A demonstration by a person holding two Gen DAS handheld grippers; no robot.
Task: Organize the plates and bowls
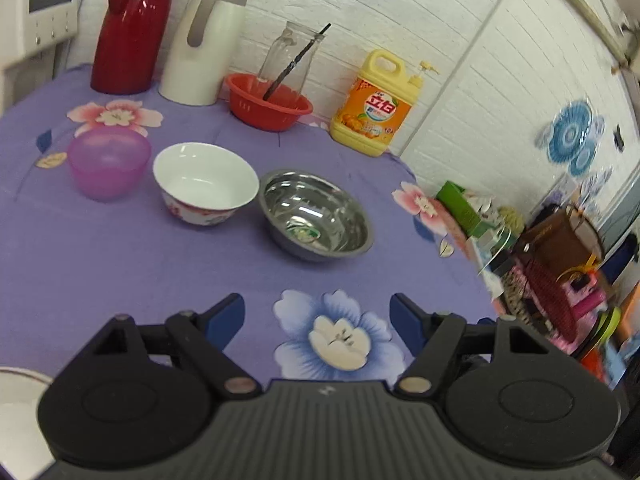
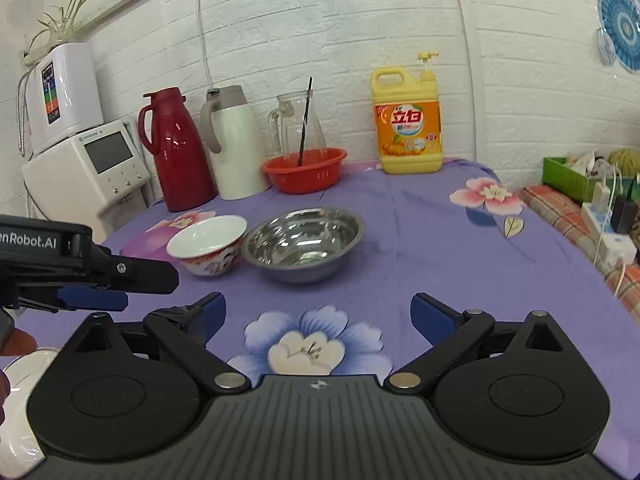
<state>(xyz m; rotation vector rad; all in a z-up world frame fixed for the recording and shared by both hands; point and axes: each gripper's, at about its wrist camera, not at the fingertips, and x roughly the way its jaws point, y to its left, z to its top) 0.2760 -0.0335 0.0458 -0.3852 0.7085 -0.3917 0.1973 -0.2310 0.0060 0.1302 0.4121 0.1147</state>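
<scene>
Both the left gripper [image 1: 317, 316] and right gripper [image 2: 318, 312], fingers apart and empty, face the shiny steel bowl [image 1: 316, 216] ahead; the white ceramic bowl [image 1: 206, 182] touches its left.

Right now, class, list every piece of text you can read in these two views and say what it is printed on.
"enRobot.AI" (start cut off by the frame edge): on the left gripper, seen from the right wrist.
"立白": on the orange label of the yellow detergent bottle.
Smaller print on that label: too small to read.
Panel on the white water purifier: too blurred to read.
</scene>
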